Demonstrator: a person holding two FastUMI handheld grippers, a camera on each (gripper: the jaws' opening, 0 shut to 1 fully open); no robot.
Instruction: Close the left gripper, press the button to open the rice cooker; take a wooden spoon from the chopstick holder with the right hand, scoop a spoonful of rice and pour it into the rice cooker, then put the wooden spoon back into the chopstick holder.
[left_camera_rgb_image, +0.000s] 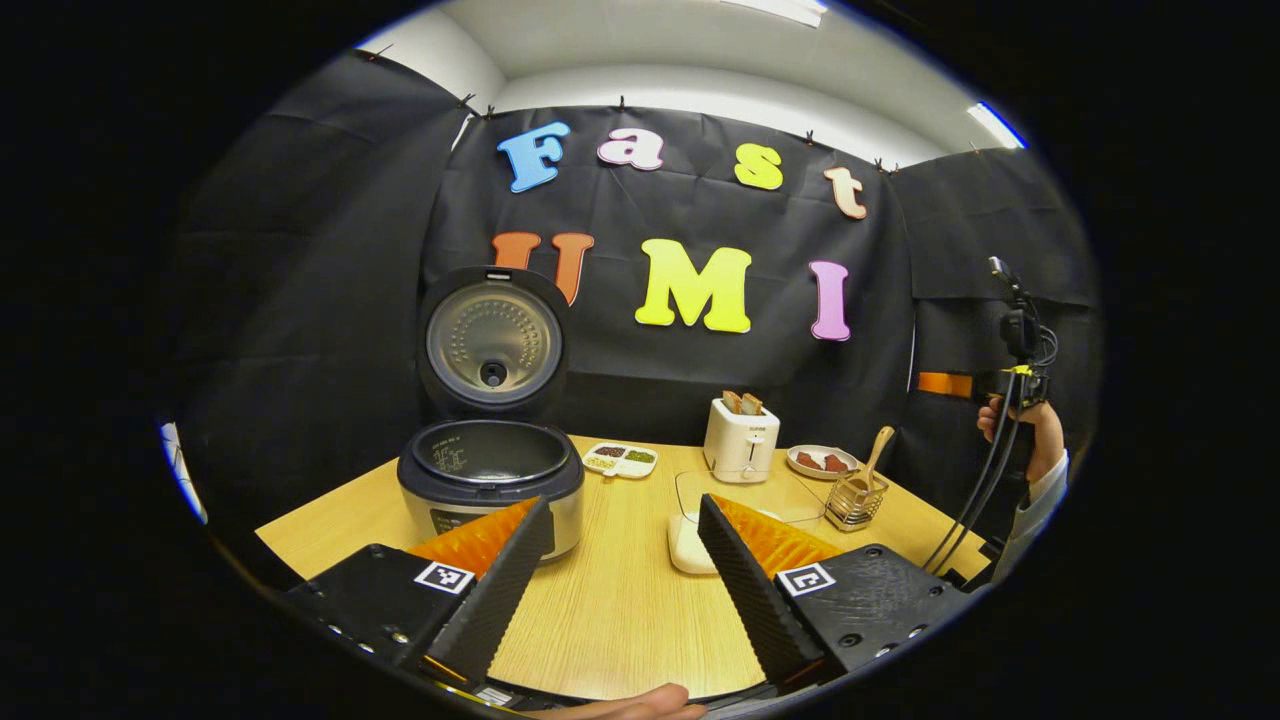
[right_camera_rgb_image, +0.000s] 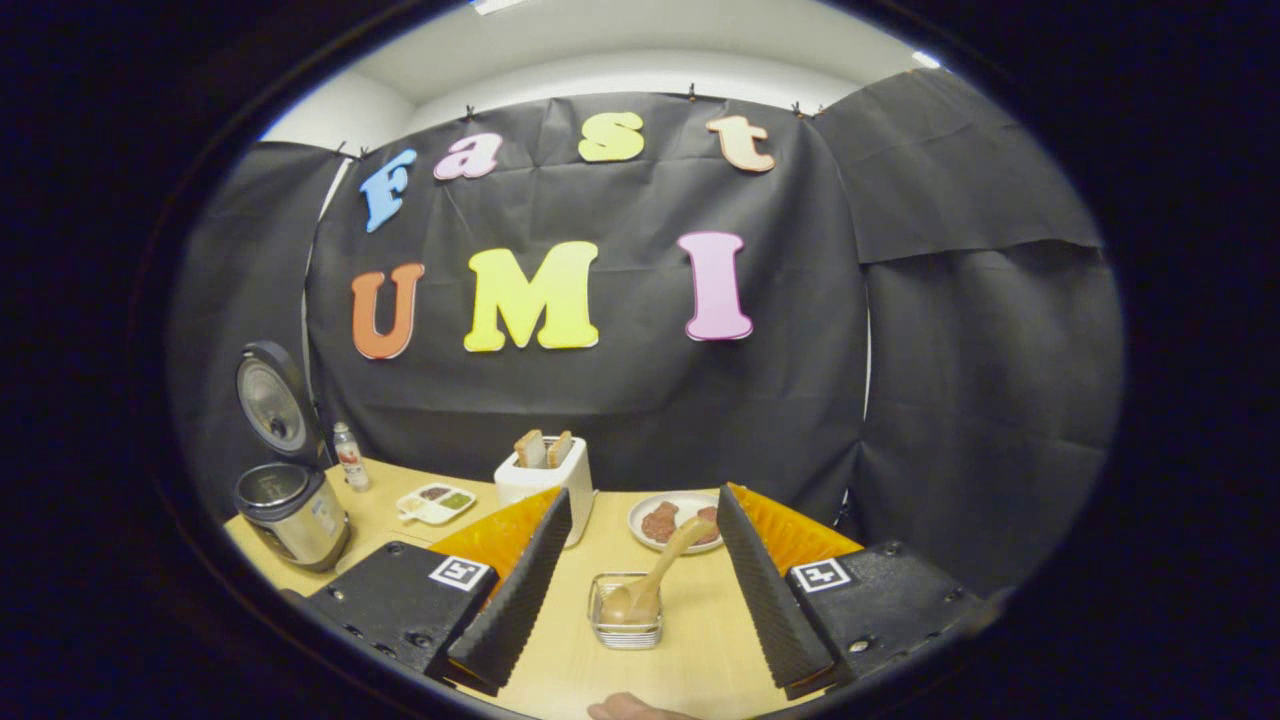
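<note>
Standing open on the wooden table (left_camera_rgb_image: 620, 600), the rice cooker (left_camera_rgb_image: 490, 480) has its lid (left_camera_rgb_image: 493, 340) raised upright, the inner pot exposed. Left gripper (left_camera_rgb_image: 625, 545) hovers above the table with its jaws spread wide, grasping nothing; beyond its fingers sits a clear container of rice (left_camera_rgb_image: 700, 525). Right gripper (right_camera_rgb_image: 645, 555) is likewise released, jaws apart over the chopstick holder (right_camera_rgb_image: 625, 622), where the wooden spoon (right_camera_rgb_image: 655, 578) leans with its handle tilted up to the right. Behind are a white toaster (right_camera_rgb_image: 545, 480) with bread and a plate (right_camera_rgb_image: 672, 520) of food
</note>
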